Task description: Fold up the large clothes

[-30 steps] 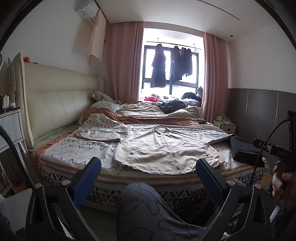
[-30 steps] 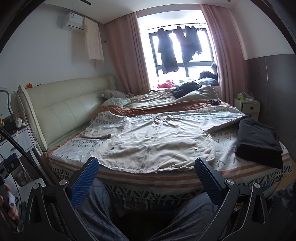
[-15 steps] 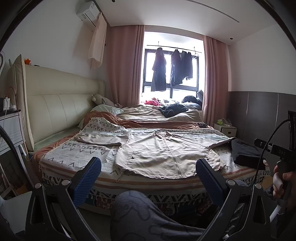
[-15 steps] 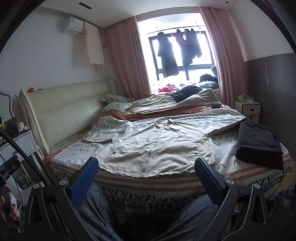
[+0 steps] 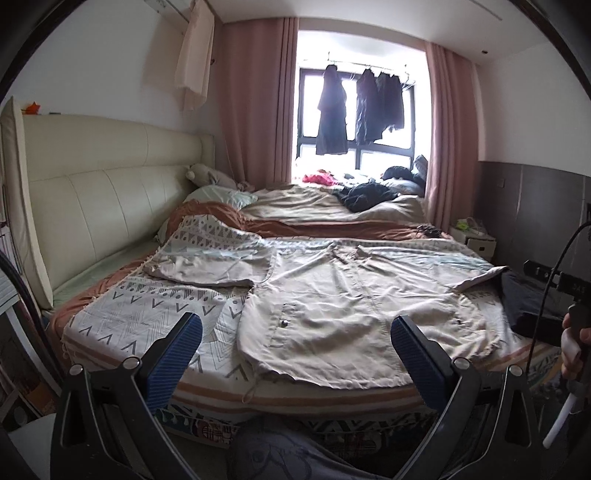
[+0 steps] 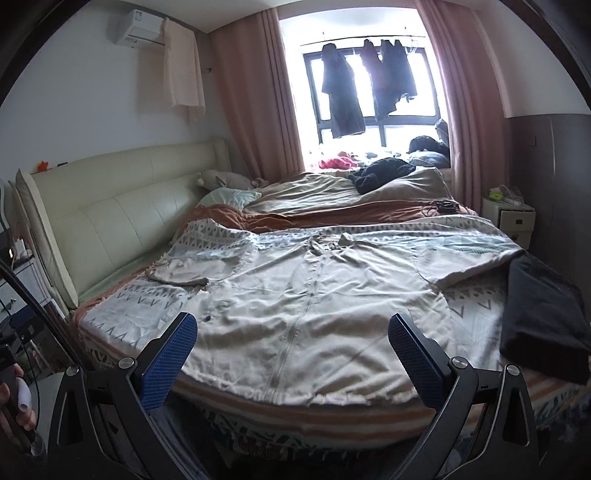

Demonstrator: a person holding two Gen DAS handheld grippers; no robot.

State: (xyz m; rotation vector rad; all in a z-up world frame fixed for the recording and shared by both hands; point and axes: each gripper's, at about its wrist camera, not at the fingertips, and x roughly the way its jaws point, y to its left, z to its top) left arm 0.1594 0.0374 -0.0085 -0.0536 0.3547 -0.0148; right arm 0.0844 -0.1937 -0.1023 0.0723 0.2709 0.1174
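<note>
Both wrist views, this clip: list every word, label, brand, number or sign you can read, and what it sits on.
No text can be read in either view.
Air conditioner: a small mark on its front, too blurred to read.
Right gripper's black handle block, seen from the left wrist view: faint pale marks, too small to read.
Patterned bedspread: chevrons and triangles only, no letters.
Beige jacket: no label showing.

Jacket lies spread on the bed, sleeves out to left and right. Folded garment lies on the bed to its right. Headboard stands left; window behind; nightstand at far right.
</note>
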